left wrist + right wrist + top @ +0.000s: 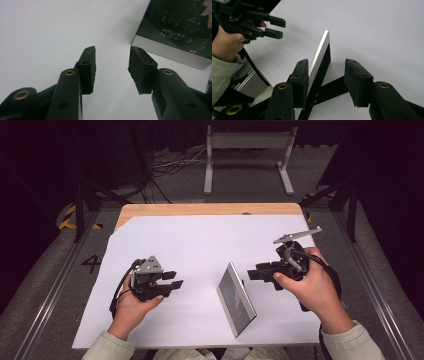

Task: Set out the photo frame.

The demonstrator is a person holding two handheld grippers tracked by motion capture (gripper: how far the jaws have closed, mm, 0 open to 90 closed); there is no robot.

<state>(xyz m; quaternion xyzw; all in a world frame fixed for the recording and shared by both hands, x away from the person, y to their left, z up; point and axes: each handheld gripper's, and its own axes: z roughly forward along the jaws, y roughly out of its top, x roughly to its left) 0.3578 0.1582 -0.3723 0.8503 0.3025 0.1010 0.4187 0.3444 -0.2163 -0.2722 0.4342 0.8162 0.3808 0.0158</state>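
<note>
Your picture frame [236, 298], a flat rectangle with a silvery metal edge, a glossy dark face and a black rear stand, stands tilted on the smooth white sheet [200, 240] over the wooden counter [210, 209], lower centre. Your left gripper [172, 280] and right gripper [253, 273] flank it, fingers released, empty.

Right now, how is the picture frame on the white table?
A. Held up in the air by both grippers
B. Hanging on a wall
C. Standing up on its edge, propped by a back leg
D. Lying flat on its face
C: the picture frame stands on its edge on the white table, apart from both grippers, and the right gripper view shows its black back leg propping it.
</note>
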